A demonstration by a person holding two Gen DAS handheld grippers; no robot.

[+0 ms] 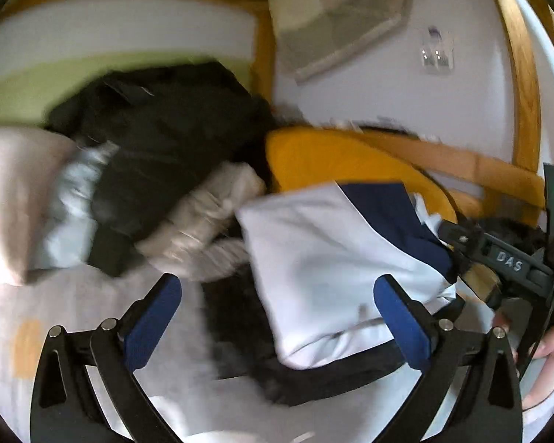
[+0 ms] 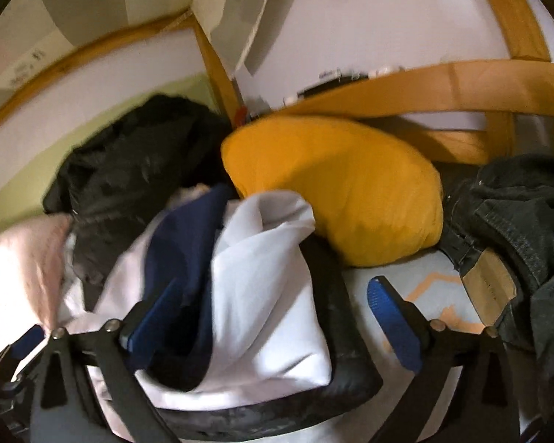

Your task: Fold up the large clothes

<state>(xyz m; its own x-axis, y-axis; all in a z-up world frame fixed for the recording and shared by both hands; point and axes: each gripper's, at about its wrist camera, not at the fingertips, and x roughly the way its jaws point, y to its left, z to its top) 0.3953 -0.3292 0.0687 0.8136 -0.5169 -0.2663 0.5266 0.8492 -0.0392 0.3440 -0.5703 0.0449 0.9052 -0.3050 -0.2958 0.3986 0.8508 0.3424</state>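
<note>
A folded white and navy garment (image 1: 325, 258) lies on the bed on top of a black fuzzy cloth (image 1: 240, 332). My left gripper (image 1: 277, 306) is open, its blue pads (image 1: 153, 317) spread wide in front of the garment without pressing on it. In the right wrist view the same garment (image 2: 262, 295) bulges up between the spread pads of my right gripper (image 2: 273, 317), which is also open; whether the left pad (image 2: 155, 317) touches the navy part I cannot tell. The right gripper's body (image 1: 498, 258) shows at the right edge of the left wrist view.
An orange cushion (image 2: 336, 192) sits just behind the garment. A black jacket (image 1: 158, 140) and beige clothes (image 1: 203, 214) are piled at the left. Dark jeans (image 2: 517, 214) lie at the right. The wooden bed frame (image 2: 443, 85) and a wall close the back.
</note>
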